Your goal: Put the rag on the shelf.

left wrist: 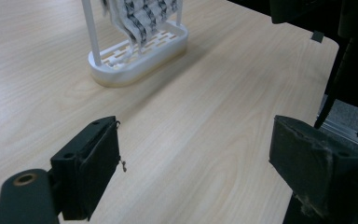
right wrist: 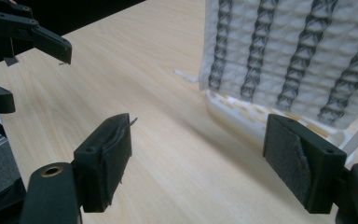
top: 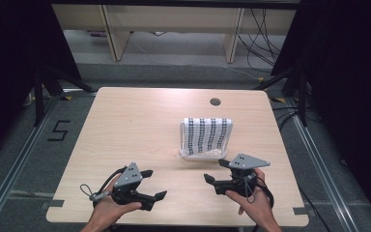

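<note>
Floor tape (top: 58, 130) beside table (top: 125, 125) reads "5"; both grippers' fingers spread

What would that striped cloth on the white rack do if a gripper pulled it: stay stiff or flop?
Probably flop: the cloth drapes in soft folds over the rack. It looks light, being thin knit. The rack, slim white plastic, might tip or slide along if the cloth is tugged sideways.

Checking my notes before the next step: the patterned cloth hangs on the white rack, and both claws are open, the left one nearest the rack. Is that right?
One thing is wrong: the high view shows the right claw nearest the white rack, not the left claw. The patterned cloth does hang on the rack, and both claws are open.
</note>
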Tool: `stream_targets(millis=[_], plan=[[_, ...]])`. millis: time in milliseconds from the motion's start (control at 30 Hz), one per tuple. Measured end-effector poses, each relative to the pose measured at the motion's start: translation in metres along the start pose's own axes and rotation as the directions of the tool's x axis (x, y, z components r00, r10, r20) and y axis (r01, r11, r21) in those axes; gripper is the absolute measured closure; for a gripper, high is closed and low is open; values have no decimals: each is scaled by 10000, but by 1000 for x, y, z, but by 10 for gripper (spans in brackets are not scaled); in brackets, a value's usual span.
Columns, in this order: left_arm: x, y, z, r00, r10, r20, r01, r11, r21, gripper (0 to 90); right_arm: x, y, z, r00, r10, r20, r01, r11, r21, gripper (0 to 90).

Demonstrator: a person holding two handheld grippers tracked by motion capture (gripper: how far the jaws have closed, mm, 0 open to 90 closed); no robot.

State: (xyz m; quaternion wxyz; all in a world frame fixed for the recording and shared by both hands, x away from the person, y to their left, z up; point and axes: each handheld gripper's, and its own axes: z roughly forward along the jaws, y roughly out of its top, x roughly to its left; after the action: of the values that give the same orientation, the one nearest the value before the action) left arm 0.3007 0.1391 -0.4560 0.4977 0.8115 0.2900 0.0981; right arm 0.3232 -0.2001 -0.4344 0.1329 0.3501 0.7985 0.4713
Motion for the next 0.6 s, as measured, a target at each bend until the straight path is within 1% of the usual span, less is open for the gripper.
stream_targets(millis=[33, 67, 100, 133, 167, 200, 233, 267, 300, 333, 367, 400, 467, 500, 533, 567, 600], plan=[[0, -3, -1, 9999, 9, 104, -9, 10000, 1, 154, 2, -2, 0, 9998, 178, -8, -178, 9998, 5, 240], [-1, -5, -2, 9998, -5, 176, 5, 10000, 3, 154, 1, -4, 0, 9998, 59, -208, -57, 9999, 91, 232], [-1, -8, -3, 9998, 59, 199, -61, 10000, 76, 154, 4, -6, -1, 9995, 295, -97, -293, 9994, 162, 228], [-2, -10, -3, 9998, 45, 213, -46, 10000, 44, 154, 2, -8, 0, 10000, 62, -77, -61, 9999, 150, 223], [-2, -13, -4, 9996, 162, 252, -163, 9998, 64, 154, 4, -9, 0, 9998, 139, -106, -137, 9997, 217, 220], [-3, -16, -5, 9996, 195, 189, -198, 9997, 157, 154, 4, -11, -1, 9999, 19, -170, -14, 9997, 264, 216], [-4, -19, -6, 9996, 216, 188, -219, 9996, 193, 154, 6, -13, -2, 9996, 241, -118, -237, 9991, 364, 214], [-5, -21, -6, 9996, 252, 156, -256, 9994, 246, 154, 5, -15, -1, 9999, -36, -138, 40, 9995, 301, 212], [-5, -24, -6, 9996, 228, 188, -231, 9996, 162, 154, 6, -18, -1, 9999, -104, -96, 107, 9996, 272, 212], [-5, -26, -7, 9990, 392, 213, -400, 9985, 370, 154, 8, -20, -3, 9995, 256, -181, -247, 9985, 481, 211], [-7, -29, -8, 9992, 368, 135, -375, 9978, 547, 154, 9, -23, -3, 9996, 246, -140, -238, 9984, 518, 211], [-8, -31, -6, 9988, 383, 295, -397, 9981, 462, 154, 8, -26, -3, 10000, -17, -36, 18, 9987, 512, 211], [-9, -36, -7, 9986, 459, 265, -472, 9975, 530, 154, 7, -33, -2, 9996, -294, -19, 295, 9977, 603, 206], [-10, -38, -6, 9988, 410, 253, -423, 9977, 535, 154, 8, -36, -2, 9998, -179, -112, 186, 9976, 669, 206], [-10, -41, -6, 9985, 486, 270, -503, 9965, 664, 154, 9, -38, -3, 10000, -51, -67, 56, 9967, 814, 205], [-11, -44, -6, 9990, 411, 190, -425, 9962, 764, 154, 7, -41, -3, 9998, -163, -141, 175, 9959, 888, 205], [-11, -47, -5, 9991, 371, 201, -385, 9965, 737, 154, 8, -43, -3, 9999, -55, -98, 64, 9955, 949, 204]])
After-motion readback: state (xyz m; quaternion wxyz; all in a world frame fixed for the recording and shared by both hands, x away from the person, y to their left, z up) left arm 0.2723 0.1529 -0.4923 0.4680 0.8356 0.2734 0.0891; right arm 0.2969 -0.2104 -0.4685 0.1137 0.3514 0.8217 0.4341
